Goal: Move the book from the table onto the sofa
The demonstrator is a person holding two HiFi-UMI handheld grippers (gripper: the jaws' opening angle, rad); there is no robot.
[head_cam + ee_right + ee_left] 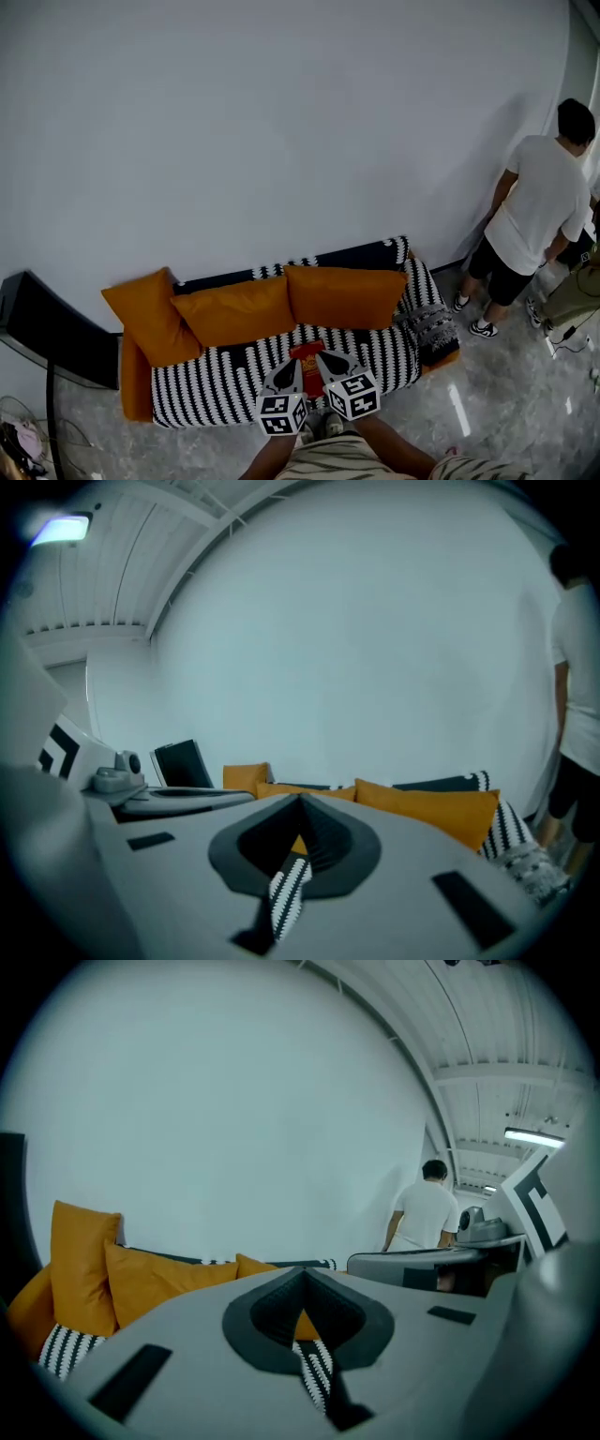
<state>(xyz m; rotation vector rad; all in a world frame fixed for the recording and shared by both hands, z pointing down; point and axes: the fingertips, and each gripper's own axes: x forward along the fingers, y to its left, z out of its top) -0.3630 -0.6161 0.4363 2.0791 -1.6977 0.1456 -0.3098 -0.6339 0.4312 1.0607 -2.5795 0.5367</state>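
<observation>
red book — yellow print perhaps, on sofa

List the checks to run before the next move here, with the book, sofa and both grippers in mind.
1. Book lies on the sofa seat: ok.
2. Left gripper shut with nothing between its jaws: ok.
3. Right gripper shut and empty: ok.
4. Orange cushions sit behind the book, not on it: ok.
5. Person stands apart from both grippers: ok.
6. Book lying fully flat: cannot tell, the grippers cover part of it.
</observation>
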